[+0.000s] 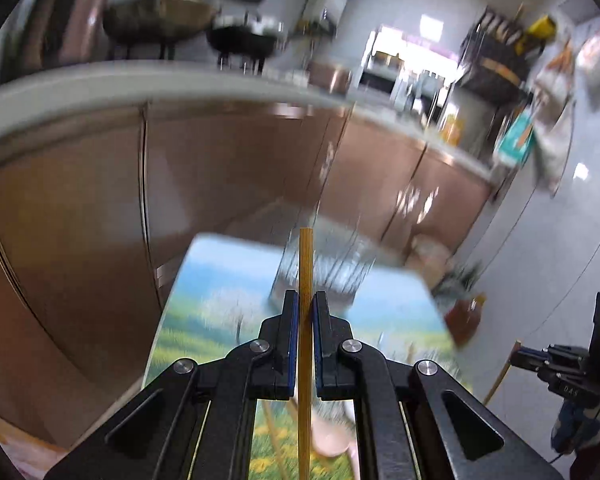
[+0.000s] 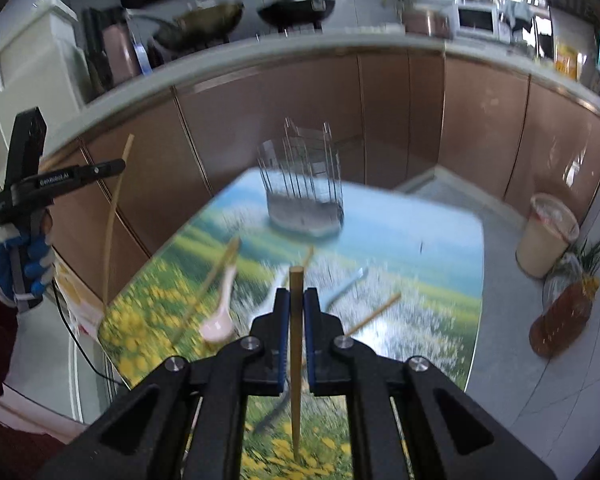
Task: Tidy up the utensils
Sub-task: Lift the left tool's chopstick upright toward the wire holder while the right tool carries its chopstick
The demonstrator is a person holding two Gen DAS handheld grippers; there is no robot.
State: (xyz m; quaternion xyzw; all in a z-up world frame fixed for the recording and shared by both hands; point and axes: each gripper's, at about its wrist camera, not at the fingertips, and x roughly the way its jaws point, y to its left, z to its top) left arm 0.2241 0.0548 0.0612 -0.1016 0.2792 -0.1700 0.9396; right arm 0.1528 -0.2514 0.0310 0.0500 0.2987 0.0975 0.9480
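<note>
Gripping chopsticks (image 1: 305, 264), L+R tongs (image 2: 296, 300).

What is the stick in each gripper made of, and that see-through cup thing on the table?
The chopstick in the left gripper looks like pale bamboo or wood: matte yellow with fine lengthwise streaks. The darker chopstick in the right gripper looks like wood too, plain brown and dull. The utensil holder on the table seems to be shiny metal wire, though blur hides detail.

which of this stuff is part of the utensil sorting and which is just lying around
Job: chopstick in left gripper; chopstick in right gripper; wire holder; pink spoon.
Lying about: woks, bin, oil bottle.
</note>
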